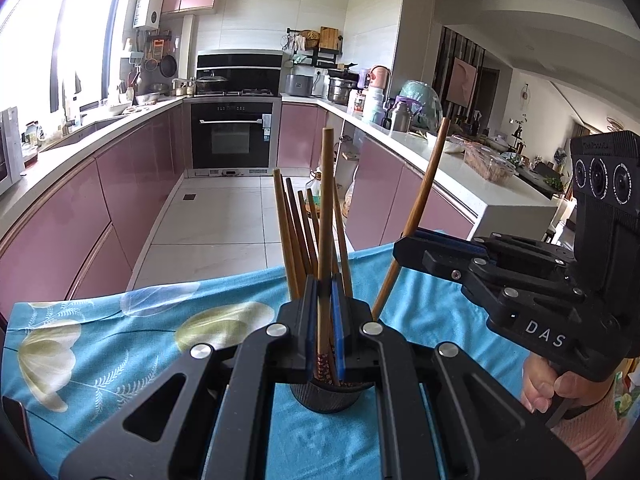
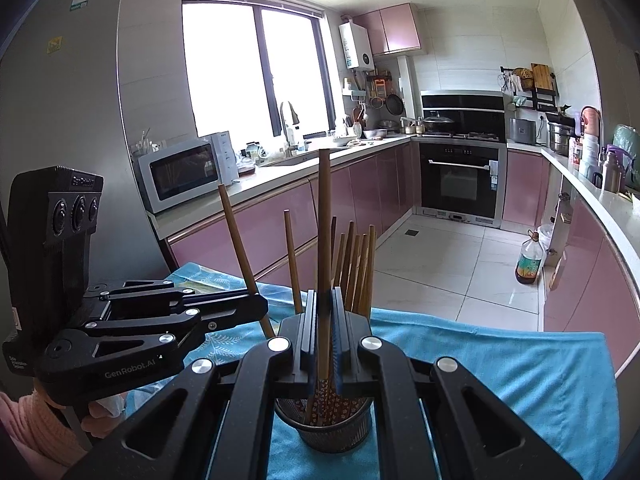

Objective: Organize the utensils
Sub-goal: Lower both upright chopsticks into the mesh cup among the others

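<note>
In a pink-fronted kitchen, two hand-held grippers are lowering chopsticks toward a mesh holder (image 2: 323, 424) standing on a blue floral cloth (image 1: 100, 344) at the near edge of the table.

On the left, the left gripper (image 1: 325, 320) is pinching one chopstick (image 1: 326, 216) between fully closed blue pads, its patterned tip already dipping into the holder's mouth. Behind it, the bundle (image 1: 298, 236) already stowed is fanning out and leaning away toward the far side.

On the right, the right gripper (image 2: 325, 320) is clamping a second chopstick (image 2: 323, 220) just as tightly, tip aimed into the same cup.

The risks look plain. Both tools are crowding one narrow opening, so the fingers could be knocking together or jostling each other's stick as they descend. A tip catching the rim or the wire mesh could be tipping the light holder, and the loose cloth beneath could be sliding with it. Letting go too high could be sending a stick bouncing out or wedging crosswise among the bundle, with the table edge and floor just beyond.
</note>
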`<state>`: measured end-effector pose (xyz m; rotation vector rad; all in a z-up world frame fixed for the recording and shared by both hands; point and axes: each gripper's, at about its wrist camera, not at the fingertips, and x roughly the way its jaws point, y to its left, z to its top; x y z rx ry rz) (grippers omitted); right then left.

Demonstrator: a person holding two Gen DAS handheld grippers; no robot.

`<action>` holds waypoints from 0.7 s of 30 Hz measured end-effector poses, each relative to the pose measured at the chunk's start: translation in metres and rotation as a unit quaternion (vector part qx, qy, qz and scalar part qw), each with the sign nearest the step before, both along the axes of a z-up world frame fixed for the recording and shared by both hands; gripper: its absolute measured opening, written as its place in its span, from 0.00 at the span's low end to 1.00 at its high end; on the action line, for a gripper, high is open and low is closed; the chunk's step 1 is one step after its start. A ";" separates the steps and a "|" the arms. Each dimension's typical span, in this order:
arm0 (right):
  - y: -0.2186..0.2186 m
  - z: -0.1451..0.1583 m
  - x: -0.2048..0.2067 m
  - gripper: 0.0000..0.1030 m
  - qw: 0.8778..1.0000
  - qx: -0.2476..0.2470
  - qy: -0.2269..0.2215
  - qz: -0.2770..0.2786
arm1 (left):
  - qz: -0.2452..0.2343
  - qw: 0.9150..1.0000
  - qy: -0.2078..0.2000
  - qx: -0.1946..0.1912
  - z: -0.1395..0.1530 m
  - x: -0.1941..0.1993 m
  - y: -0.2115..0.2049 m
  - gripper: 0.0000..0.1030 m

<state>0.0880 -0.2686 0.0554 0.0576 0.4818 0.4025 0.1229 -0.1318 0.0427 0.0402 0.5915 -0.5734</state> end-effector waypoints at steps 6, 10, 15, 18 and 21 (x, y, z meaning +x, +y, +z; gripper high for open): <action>0.001 -0.008 0.004 0.06 1.000 -0.005 0.012 0.002 | 0.000 1.000 0.010 0.008 -0.008 0.009 0.002 0.07; 0.001 -0.012 0.007 0.06 1.000 -0.007 0.018 0.002 | 0.002 1.000 0.016 0.012 -0.013 0.012 0.004 0.07; 0.002 -0.017 0.010 0.06 1.000 -0.009 0.025 0.002 | 0.004 1.000 0.020 0.019 -0.017 0.017 0.004 0.07; 0.003 -0.019 0.011 0.06 1.000 -0.010 0.029 0.002 | 0.004 0.999 0.024 0.022 -0.020 0.020 0.004 0.07; 0.005 -0.022 0.012 0.06 0.999 -0.011 0.032 0.001 | 0.006 0.999 0.027 0.024 -0.022 0.023 0.003 0.07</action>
